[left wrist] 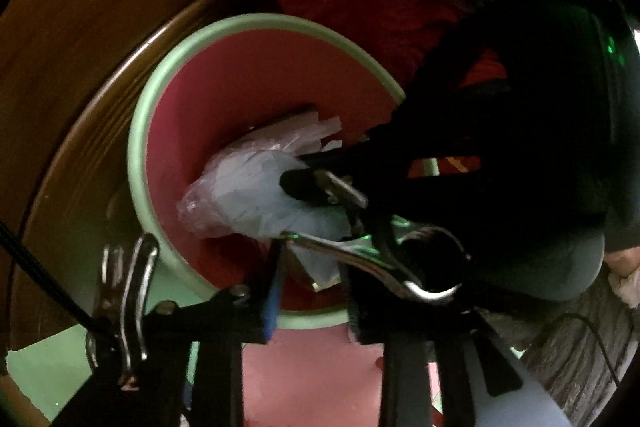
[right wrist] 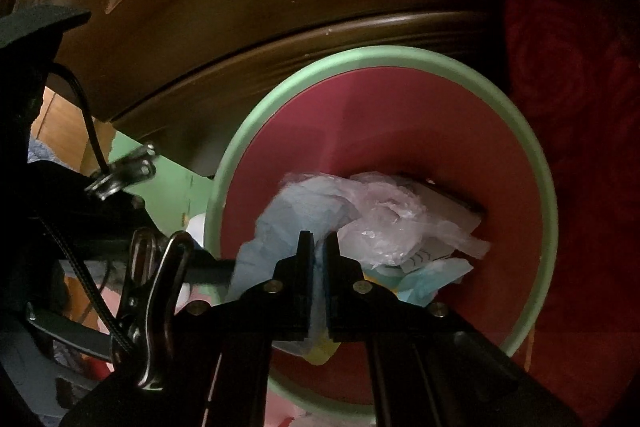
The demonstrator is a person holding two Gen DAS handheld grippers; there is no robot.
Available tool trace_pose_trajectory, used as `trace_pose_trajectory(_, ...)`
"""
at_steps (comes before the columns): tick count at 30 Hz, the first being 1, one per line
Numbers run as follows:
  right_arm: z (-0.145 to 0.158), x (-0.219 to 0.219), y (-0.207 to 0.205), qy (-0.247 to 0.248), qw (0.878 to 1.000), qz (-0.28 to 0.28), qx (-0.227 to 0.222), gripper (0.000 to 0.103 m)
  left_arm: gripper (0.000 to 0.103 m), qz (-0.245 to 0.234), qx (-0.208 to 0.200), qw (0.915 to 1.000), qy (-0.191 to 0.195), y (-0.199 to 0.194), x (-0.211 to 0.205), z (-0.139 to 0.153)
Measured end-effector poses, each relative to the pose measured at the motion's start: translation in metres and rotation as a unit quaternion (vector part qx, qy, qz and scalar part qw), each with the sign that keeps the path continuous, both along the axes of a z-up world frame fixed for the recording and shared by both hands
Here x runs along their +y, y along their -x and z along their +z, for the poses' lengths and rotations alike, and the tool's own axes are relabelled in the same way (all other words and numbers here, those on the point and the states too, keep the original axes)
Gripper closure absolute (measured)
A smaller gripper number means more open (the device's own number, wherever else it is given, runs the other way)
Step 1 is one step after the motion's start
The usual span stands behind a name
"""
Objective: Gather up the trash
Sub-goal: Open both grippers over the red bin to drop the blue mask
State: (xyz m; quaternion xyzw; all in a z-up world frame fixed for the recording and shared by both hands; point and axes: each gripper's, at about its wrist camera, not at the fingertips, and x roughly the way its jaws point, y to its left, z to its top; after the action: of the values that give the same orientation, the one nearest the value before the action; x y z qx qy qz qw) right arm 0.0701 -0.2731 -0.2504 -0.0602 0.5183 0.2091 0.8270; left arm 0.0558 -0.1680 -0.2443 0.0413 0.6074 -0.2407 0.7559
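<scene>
Right gripper (right wrist: 319, 251) pinches pale blue tissue (right wrist: 280, 219) over green-rimmed bin (right wrist: 552, 195); left gripper (left wrist: 316, 259) partly parted, gripping nothing; crumpled plastic film (right wrist: 384, 223) light, soft, slippery; grab bunched fold.

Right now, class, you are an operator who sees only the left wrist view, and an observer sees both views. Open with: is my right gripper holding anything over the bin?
Observer: Yes. The right gripper is shut on blue paper above the bin.
Operator: What lies behind that gripper?
Observer: A pale turquoise wrapper, low in the bin.
Operator: Anything printed?
Observer: A white slip with dark marks, under the clear plastic bag.
</scene>
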Motion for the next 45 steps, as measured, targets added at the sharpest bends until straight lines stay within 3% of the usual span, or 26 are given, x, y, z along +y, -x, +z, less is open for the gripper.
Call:
trace_pose_trajectory(4,0.001,0.002,-0.001,0.011,1.0,0.005,-0.001,0.093,0.057,0.004,-0.006,0.9999,-0.014,0.002,0.0,-0.001)
trace_pose_trajectory(8,-0.002,0.002,-0.004,0.02,1.0,0.01,0.007,0.08,0.052,0.006,-0.011,0.9996,-0.026,0.003,0.001,-0.001)
trace_pose_trajectory(10,-0.002,0.0,-0.005,0.024,1.0,0.006,0.004,0.068,0.049,0.007,-0.019,0.9994,-0.029,0.005,0.002,0.002)
trace_pose_trajectory(18,0.0,-0.005,-0.009,0.026,1.0,-0.007,0.0,0.053,0.042,0.017,-0.025,0.999,-0.034,0.012,0.003,0.004)
trace_pose_trajectory(29,0.003,0.005,-0.006,0.059,0.998,0.004,-0.011,0.048,0.042,0.014,-0.027,0.9981,-0.053,0.017,-0.005,-0.001)
trace_pose_trajectory(40,0.039,0.015,0.012,0.065,0.997,0.023,-0.037,0.048,0.042,0.016,-0.056,0.9972,-0.046,0.039,0.003,0.044)
trace_pose_trajectory(45,0.051,0.027,0.029,0.086,0.994,0.05,-0.053,0.048,0.042,0.006,-0.079,0.9941,-0.074,0.049,0.004,0.06)
